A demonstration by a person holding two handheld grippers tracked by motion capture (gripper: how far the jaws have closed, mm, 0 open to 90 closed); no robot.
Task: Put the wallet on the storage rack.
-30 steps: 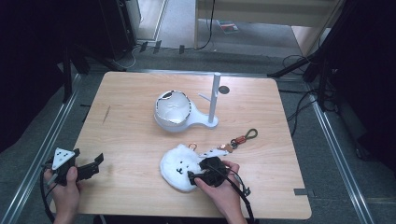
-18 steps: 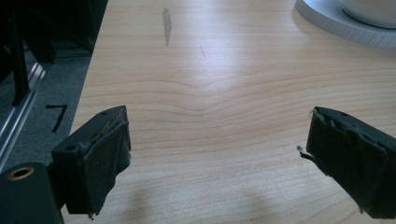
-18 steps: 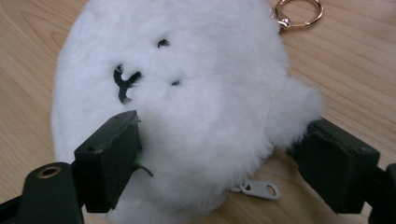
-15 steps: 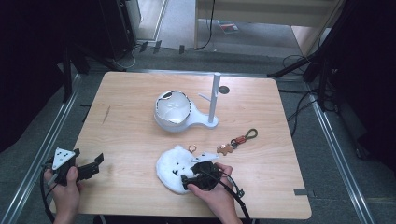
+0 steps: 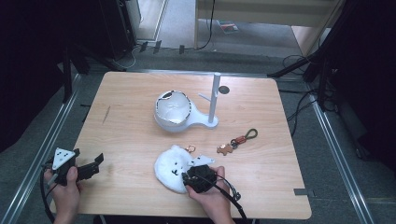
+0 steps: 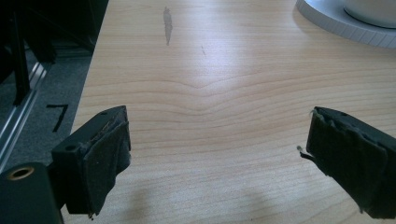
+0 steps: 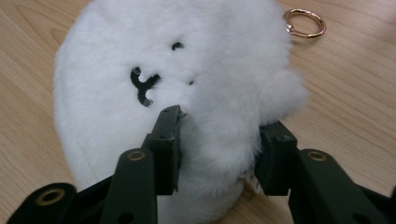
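The right hand [image 5: 212, 198] comes in from the near table edge, angled toward the plush toy [image 5: 173, 169] that lies on the table [image 5: 130, 135] near that edge. The right gripper [image 7: 219, 149] has just been closing; its jaws now press into the toy's white fur from both sides, gripping a fold of its near rim. In the high view the gripper body covers the toy's right part. A gold ring [image 7: 304, 22] lies just beyond the toy.

The left hand [image 5: 65, 186] rests at the near left corner. The left gripper [image 6: 215, 154] is held low and level over bare wood, jaws wide apart and empty.

The toy's lower edge is cut off in the right gripper view.
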